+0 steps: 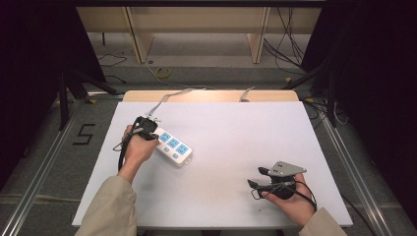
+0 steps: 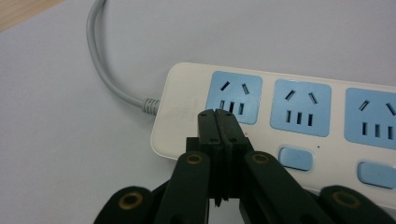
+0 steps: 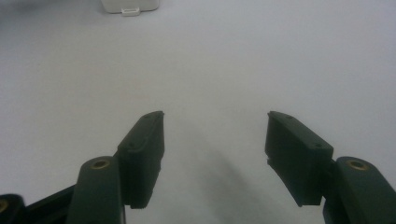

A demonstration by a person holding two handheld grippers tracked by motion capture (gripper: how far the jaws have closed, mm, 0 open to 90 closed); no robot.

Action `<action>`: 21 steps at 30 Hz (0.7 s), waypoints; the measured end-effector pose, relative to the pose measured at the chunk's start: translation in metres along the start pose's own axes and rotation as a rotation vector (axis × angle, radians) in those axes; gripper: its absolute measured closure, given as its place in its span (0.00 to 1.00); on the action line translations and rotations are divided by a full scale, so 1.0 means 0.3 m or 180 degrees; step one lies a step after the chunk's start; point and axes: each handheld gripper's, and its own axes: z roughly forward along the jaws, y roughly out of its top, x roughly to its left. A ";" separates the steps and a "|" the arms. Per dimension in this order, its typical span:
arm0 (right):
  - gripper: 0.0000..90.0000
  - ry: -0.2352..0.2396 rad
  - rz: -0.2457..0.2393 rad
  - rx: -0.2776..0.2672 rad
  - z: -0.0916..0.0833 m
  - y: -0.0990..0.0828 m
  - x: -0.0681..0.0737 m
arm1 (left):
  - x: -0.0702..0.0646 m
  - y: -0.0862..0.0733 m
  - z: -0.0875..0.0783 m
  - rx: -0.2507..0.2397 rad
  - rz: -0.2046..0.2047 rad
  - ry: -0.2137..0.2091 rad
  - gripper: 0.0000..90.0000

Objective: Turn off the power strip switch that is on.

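White table (image 1: 236, 147), power strip (image 1: 173, 146) under closed left gripper (image 2: 218, 117), right gripper (image 3: 215, 135) agape

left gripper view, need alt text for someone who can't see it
The left gripper, its two black jaws closed together, sits over the cord end of a white power strip with blue sockets and blue switches. Its tip is beside the first socket. A grey cord curves away across the white table.

In the left gripper view the power strip (image 2: 187, 112) is running off the right edge, its third socket cut, and the left hand-held gripper (image 2: 217, 122) is covering part of its near side. In the right gripper view, the strip's end is lying blurred and cropped by the top edge.
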 end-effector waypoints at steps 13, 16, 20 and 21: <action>0.43 0.0000 0.0004 -0.0002 0.000 0.000 0.000 | 0.004 0.015 0.002 0.0045 0.0026 -0.0018 1.00; 0.43 -0.0001 0.0001 0.0000 0.000 0.000 -0.001 | 0.004 0.021 0.002 0.0055 0.0047 -0.0017 1.00; 0.43 -0.0001 0.0003 -0.0003 -0.001 0.000 -0.001 | 0.003 0.030 0.003 0.0091 0.0075 -0.0017 1.00; 0.43 -0.0001 0.0002 -0.0003 -0.001 0.000 -0.001 | 0.004 0.031 0.004 0.0104 0.0092 -0.0009 1.00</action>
